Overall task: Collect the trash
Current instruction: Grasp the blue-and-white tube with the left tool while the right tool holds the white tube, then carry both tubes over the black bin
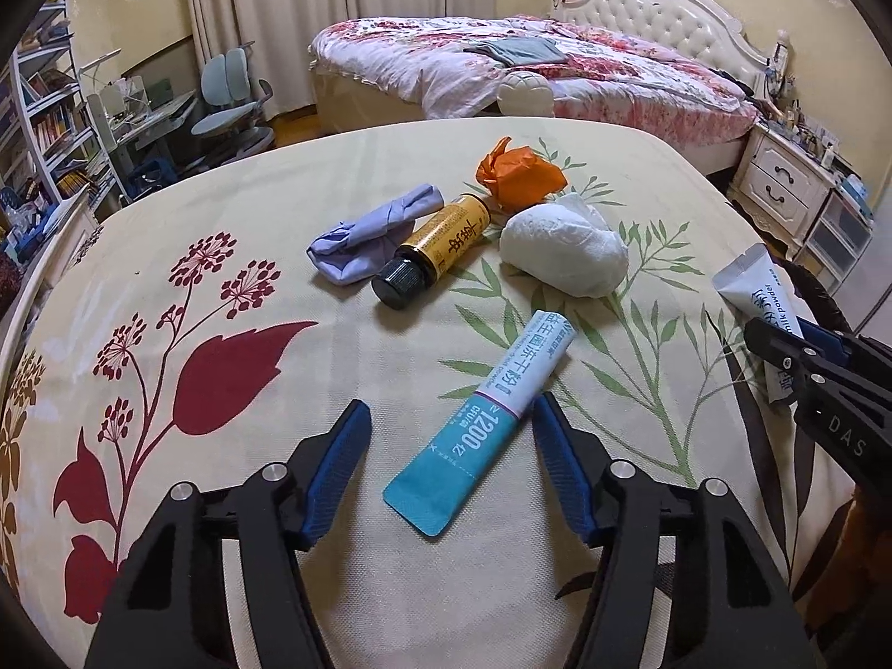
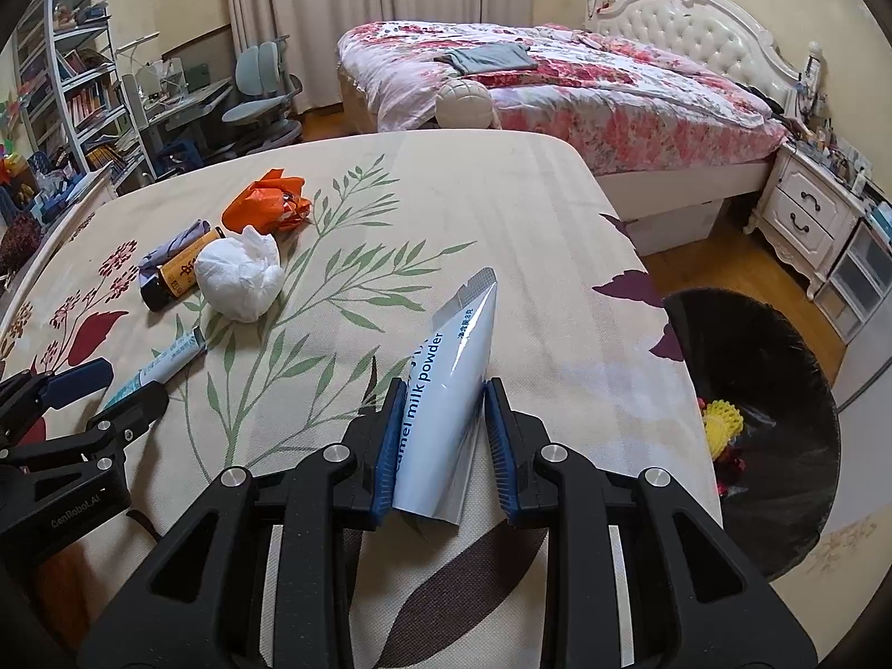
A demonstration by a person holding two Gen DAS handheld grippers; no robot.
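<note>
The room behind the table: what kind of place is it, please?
Most likely a home bedroom that also serves as a study. A bed with a tufted headboard and a nightstand stand on one side; a desk chair and bookshelf on the other.

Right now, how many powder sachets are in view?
2: the teal sachet lies on the table between the open left gripper; the white milk powder sachet is clamped in the right gripper.
</note>
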